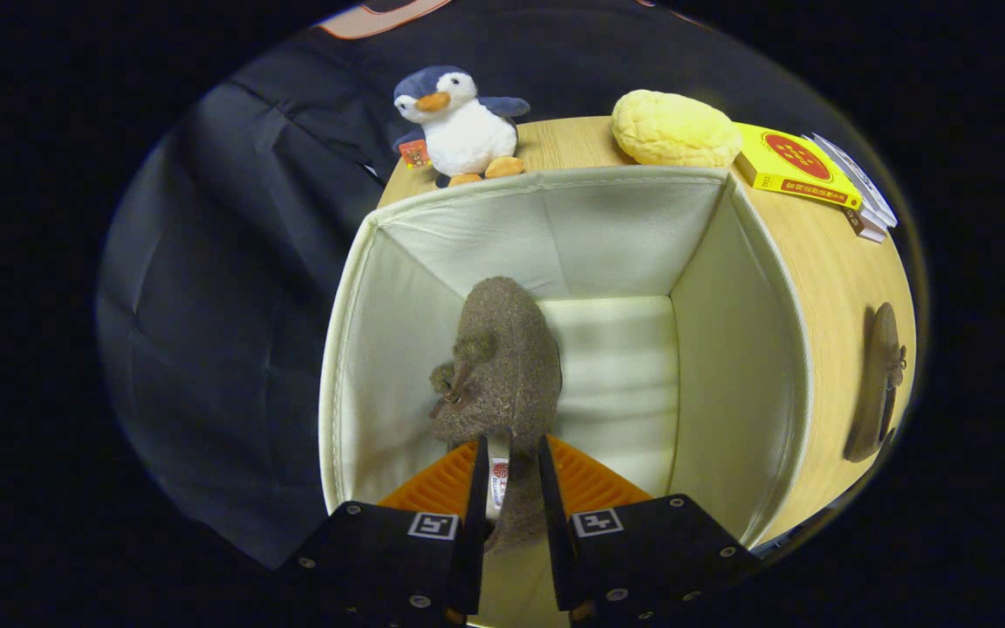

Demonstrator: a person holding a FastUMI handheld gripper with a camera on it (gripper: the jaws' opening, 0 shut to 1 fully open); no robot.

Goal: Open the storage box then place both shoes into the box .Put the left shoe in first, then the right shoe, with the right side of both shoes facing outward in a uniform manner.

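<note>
Currently gripper (509, 488) pinching brown shoe (502, 366) by the heel, hanging inside open storage box (729, 349); second shoe (878, 384) lying on table (825, 262) beside box.

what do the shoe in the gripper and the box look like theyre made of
Shoe: probably fuzzy brown fleece or suede-like fabric, matte, nubbly surface. The gripper is shut on its heel.
Box: cream woven fabric lining, judging by the fine weave and stitched rim.
</note>
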